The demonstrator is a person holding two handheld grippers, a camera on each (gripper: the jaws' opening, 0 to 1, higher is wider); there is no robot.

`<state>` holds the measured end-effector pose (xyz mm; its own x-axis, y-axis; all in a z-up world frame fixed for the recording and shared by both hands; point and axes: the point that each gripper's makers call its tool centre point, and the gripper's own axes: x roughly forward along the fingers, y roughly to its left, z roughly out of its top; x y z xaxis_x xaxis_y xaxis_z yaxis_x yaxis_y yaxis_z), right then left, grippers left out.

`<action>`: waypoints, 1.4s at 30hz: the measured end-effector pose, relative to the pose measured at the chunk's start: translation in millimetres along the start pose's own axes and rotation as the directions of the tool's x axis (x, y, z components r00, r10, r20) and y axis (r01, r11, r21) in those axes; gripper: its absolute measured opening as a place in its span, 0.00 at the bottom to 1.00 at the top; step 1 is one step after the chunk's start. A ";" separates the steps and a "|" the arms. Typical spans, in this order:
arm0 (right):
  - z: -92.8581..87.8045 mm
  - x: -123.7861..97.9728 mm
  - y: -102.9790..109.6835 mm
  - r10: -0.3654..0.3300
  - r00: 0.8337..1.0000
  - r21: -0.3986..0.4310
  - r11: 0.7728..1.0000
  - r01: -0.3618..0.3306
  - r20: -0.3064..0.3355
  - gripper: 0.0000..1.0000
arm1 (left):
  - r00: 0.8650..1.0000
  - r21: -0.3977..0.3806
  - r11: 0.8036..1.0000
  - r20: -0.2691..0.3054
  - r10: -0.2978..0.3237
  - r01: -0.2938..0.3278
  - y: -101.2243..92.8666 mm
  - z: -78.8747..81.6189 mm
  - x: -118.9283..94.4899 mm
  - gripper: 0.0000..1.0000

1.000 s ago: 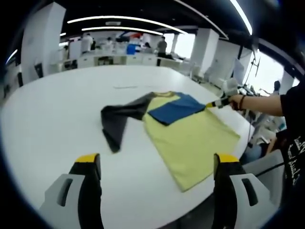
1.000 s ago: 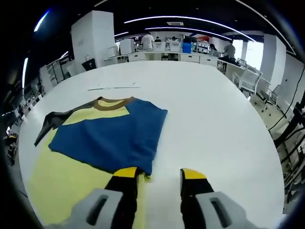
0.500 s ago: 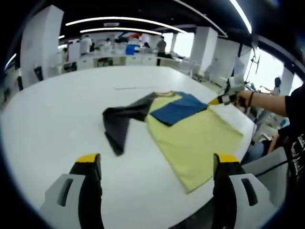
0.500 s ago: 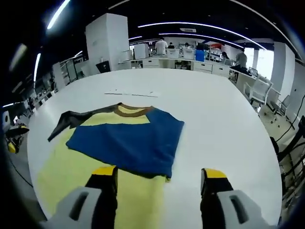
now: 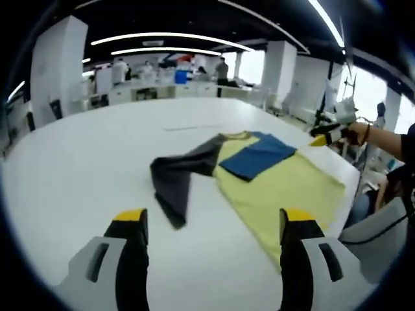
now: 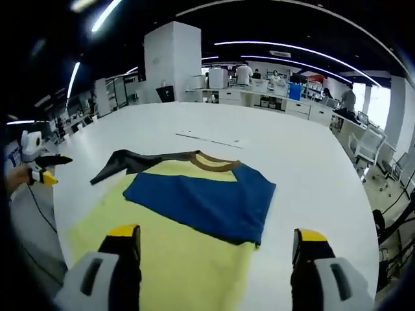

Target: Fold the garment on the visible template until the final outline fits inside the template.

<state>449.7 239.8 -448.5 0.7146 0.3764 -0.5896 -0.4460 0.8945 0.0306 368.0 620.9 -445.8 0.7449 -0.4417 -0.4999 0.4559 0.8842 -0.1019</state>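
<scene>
A yellow T-shirt (image 5: pixel 285 188) lies flat on the white table (image 5: pixel 78 168). Its blue sleeve (image 5: pixel 259 155) is folded over the chest, and its dark grey sleeve (image 5: pixel 174 181) stretches out to the side. My left gripper (image 5: pixel 213 220) hovers open short of the grey sleeve, holding nothing. In the right gripper view the blue sleeve (image 6: pixel 201 197) covers the yellow body (image 6: pixel 162 246) below the brown collar (image 6: pixel 211 162). My right gripper (image 6: pixel 216 234) is wide open above the yellow body, empty. The right gripper (image 5: pixel 327 133) also appears past the table edge, off the cloth.
A thin pale strip (image 6: pixel 207 138) lies on the table beyond the collar. The left gripper (image 6: pixel 39 172) hangs past the table's rim. Office desks, chairs (image 6: pixel 366 146) and people stand at the back. The table edge runs close to the shirt's hem (image 5: pixel 337 194).
My right gripper has opened wider and backed off from the blue sleeve, which stays folded on the chest. The left view has shifted slightly nearer the grey sleeve.
</scene>
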 end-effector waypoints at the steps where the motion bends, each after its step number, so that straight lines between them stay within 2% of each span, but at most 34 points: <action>1: 1.0 -2.1 2.7 0.007 1.000 0.004 1.000 -0.007 0.006 1.00 | 1.000 0.009 1.000 0.000 -0.001 0.001 1.8 -1.2 2.4 0.77; 3: 2.6 -7.0 7.0 0.011 1.000 0.002 1.000 -0.011 0.018 1.00 | 1.000 0.019 1.000 0.017 0.003 -0.003 8.2 -2.8 9.7 0.71; 5: 2.3 -12.1 14.3 0.024 1.000 -0.003 1.000 -0.024 0.016 1.00 | 1.000 -0.013 1.000 -0.009 -0.014 0.014 9.4 -7.0 14.1 0.68; 7: 2.8 -16.4 20.3 0.038 0.999 0.008 0.999 -0.038 0.026 1.00 | 1.000 -0.007 1.000 0.009 -0.018 0.018 14.9 -7.8 19.5 0.66; 12: 2.6 -32.5 37.4 0.059 0.997 0.013 0.998 -0.060 0.051 0.98 | 1.000 0.020 1.000 -0.024 0.001 0.000 24.8 -22.2 31.7 0.60; 15: 0.7 -39.4 42.5 0.060 0.996 0.016 0.998 -0.061 0.063 0.96 | 1.000 0.090 0.996 -0.007 0.023 -0.022 33.6 -26.8 39.4 0.53; 16: -0.7 -40.8 44.2 0.061 0.996 0.017 0.998 -0.062 0.064 0.96 | 1.000 0.107 0.994 -0.023 0.019 -0.016 32.4 -29.8 41.2 0.52; 19: -5.6 -43.8 48.0 0.062 0.996 0.018 0.998 -0.063 0.064 0.96 | 1.000 0.119 0.993 -0.011 0.018 -0.016 34.9 -34.2 46.9 0.50; 23: -9.4 -49.0 54.3 0.064 0.995 0.044 0.997 -0.068 0.076 0.96 | 0.999 0.146 0.989 -0.048 0.022 -0.015 40.5 -40.8 55.0 0.42; 25: -11.8 -52.6 56.6 0.057 0.995 0.041 0.997 -0.060 0.079 0.96 | 0.999 0.147 0.989 -0.043 0.028 -0.021 42.6 -40.6 56.2 0.41; 28: -13.4 -56.7 57.8 0.046 0.995 0.020 0.999 -0.048 0.085 0.97 | 1.000 0.112 0.994 -0.012 0.003 -0.002 36.0 -33.9 57.4 0.38; 31: -17.2 -59.7 60.5 0.052 0.996 0.007 0.999 -0.053 0.072 0.99 | 0.999 0.180 0.984 -0.045 0.013 -0.005 36.7 -36.9 63.5 0.34; 38: -18.7 -63.8 69.7 0.077 0.995 -0.009 0.997 -0.077 0.060 0.99 | 0.995 0.175 0.984 -0.089 0.037 -0.021 42.2 -45.0 74.6 0.23; 39: -18.7 -64.6 71.2 0.078 0.995 -0.014 0.997 -0.077 0.059 0.99 | 0.990 0.188 0.982 -0.129 0.056 -0.031 45.8 -51.3 73.4 0.23; 40: -18.6 -65.0 71.7 0.078 0.995 -0.017 0.997 -0.077 0.060 0.99 | 0.989 0.196 0.980 -0.138 0.057 -0.029 45.4 -52.8 73.0 0.22; 41: -18.1 -65.1 71.5 0.079 0.995 -0.024 0.997 -0.078 0.061 0.99 | 0.992 0.189 0.982 -0.119 0.050 -0.027 45.8 -50.4 74.1 0.22; 42: -18.4 -65.1 71.1 0.080 0.995 -0.026 0.997 -0.079 0.058 0.99 | 0.991 0.184 0.983 -0.126 0.046 -0.022 45.8 -50.6 73.3 0.22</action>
<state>361.6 274.5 -422.7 0.7069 0.4601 -0.5372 -0.5146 0.8556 0.0557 418.9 636.7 -530.6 0.6974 -0.3782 -0.6087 0.5215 0.8505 0.0690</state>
